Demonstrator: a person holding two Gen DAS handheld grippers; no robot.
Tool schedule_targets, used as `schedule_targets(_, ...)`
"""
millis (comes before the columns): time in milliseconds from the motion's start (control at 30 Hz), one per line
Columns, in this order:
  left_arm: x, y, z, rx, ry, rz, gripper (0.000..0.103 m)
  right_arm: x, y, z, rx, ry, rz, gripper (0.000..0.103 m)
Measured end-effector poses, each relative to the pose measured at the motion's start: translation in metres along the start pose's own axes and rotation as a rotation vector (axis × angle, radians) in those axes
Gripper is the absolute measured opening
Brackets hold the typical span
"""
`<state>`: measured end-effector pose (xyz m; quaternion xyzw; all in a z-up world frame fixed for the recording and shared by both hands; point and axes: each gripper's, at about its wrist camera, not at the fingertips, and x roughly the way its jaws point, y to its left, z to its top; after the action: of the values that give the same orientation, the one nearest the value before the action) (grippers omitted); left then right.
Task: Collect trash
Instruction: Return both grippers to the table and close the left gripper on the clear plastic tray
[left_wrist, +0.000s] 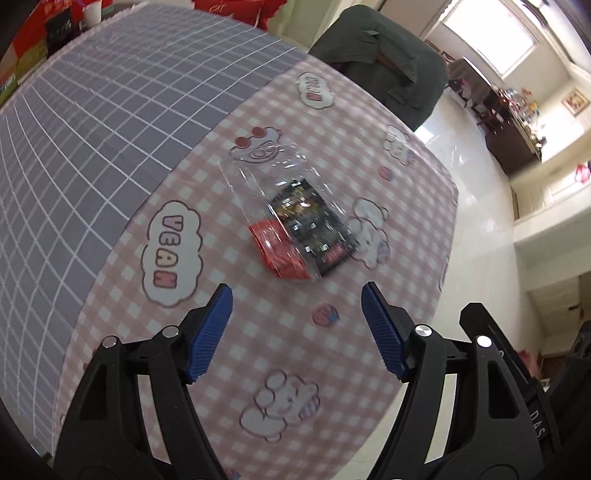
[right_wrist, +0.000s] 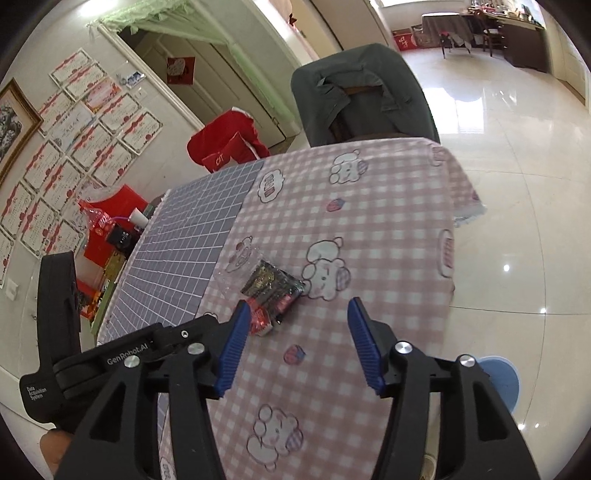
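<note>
Overhead, both the left gripper and right gripper tilt downward, jaws apart.

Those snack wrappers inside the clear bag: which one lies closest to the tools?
The red wrapper. It lies at the bag's near end, just ahead of the blue tips, while the black wrapper lies beyond it.

Tablecloth was pink-white gingham with cartoon bears and cloud labels. Mat beside it was grey-purple with a white grid. Clear bag held a black wrapper with gold and red print, plus a red wrapper. Gripper pads were ribbed blue on black frames. Chair cover was dark grey-green. Floor was glossy cream tile.
</note>
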<state>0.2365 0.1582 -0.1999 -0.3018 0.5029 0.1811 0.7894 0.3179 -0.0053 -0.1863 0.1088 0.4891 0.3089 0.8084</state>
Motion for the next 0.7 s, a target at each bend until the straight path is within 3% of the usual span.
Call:
schedule_targets(400,0.054,0.027,0.027,-0.107,0.020,-0.052,0.072,0.056,-0.001,0.002,0.004,0.059,-0.023,0.056)
schedule_targets(633,0.069,0.023,0.035,-0.101,0.004,-0.061,0.071,0.066,-0.004,-0.001,0.017,0.075,-0.008,0.057)
schedule_targets(700,0.069,0.023,0.036,-0.088,-0.015,-0.046,0.065,0.070,-0.005,-0.001,0.019,0.083,-0.005,0.057)
